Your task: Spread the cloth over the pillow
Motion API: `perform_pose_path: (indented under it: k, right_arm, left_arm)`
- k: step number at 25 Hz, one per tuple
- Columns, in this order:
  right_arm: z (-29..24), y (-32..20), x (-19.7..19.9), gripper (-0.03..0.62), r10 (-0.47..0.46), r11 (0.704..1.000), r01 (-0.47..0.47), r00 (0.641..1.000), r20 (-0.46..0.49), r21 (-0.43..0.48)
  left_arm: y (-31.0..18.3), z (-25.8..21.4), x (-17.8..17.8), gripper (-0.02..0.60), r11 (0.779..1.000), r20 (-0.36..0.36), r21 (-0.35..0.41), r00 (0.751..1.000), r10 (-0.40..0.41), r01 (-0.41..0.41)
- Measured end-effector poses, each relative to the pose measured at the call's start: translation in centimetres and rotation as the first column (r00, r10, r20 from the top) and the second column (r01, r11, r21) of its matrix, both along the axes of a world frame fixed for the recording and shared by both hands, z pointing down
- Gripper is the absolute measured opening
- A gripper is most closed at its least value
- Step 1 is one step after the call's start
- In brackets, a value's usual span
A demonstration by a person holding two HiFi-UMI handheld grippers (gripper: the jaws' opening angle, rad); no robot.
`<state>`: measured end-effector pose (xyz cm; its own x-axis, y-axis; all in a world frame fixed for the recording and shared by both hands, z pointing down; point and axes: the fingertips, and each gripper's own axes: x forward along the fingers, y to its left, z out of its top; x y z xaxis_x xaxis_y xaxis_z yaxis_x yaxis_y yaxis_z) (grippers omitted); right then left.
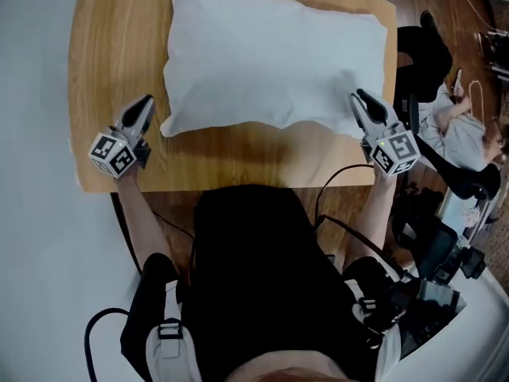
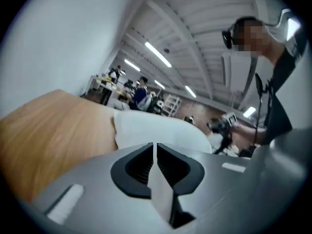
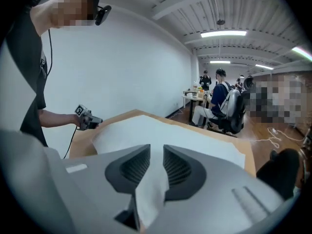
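1. Left gripper (image 1: 146,104): its jaws are pressed together on a thin strip of white cloth (image 2: 161,189), and the strip's tail hangs back toward the gripper's own camera.
2. Right gripper (image 1: 359,97): its jaws stand a little apart, but a thicker fold of the same cloth fills the gap, so it is pinching too.
3. Ahead of both tools the pillow (image 1: 270,54) lies on the wooden table (image 1: 103,62). Its long axis runs crosswise, from one gripper toward the other, not away from them.
4. The left gripper's tip sits just outside the pillow's near left corner, over bare wood. The right gripper's tip rests at the near right corner, over the white, so the right one looks the closer of the two to the pillow.
5. Cloth and pillow are both white, so it cannot be told how far ahead of the tools the cloth reaches.
6. Judgement: each tool holds one end of the near long edge, so the next move likely turns on keeping that edge taut along the long axis and square with the pillow. The left end seems to need to come in toward its corner, or the cloth may sit skewed.
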<state>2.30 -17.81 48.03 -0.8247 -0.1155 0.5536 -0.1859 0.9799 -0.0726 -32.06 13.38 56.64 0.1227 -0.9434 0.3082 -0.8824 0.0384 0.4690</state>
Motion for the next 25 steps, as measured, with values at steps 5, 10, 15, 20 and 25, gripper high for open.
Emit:
perform_pose_path:
  k: [5, 10, 15, 20, 25]
  right_arm:
    - [3.4, 7.5, 2.6, 0.084, -0.021, 0.995, 0.011, 0.995, -0.098, -0.096]
    - [13.9, 19.1, 2.0, 0.181, 0.081, 0.837, -0.113, 0.993, -0.083, -0.535]
    - [18.3, 18.3, -2.4, 0.272, 0.507, 0.484, -0.223, 0.859, 0.064, -0.846]
    - [17.9, 17.3, -1.5, 0.009, 0.571, 0.464, -0.235, 0.817, 0.086, -0.854]
    - [19.7, 16.8, 0.4, 0.009, 0.453, 0.661, -0.336, 0.892, 0.0, -0.671]
  left_arm:
    - [5.5, 11.8, 8.9, 0.058, 0.862, 0.1, -0.485, 0.969, 0.224, -0.149]
    - [5.0, 7.5, 8.6, 0.046, 0.85, 0.216, -0.516, 0.943, 0.254, -0.11]
    - [5.9, 11.2, 12.2, 0.028, 0.801, 0.102, -0.563, 0.945, 0.312, -0.204]
    - [6.2, 11.8, 11.2, 0.028, 0.783, 0.115, -0.582, 0.931, 0.348, -0.22]
    - [8.1, 12.5, 11.1, 0.109, 0.75, 0.093, -0.613, 0.919, 0.382, -0.249]
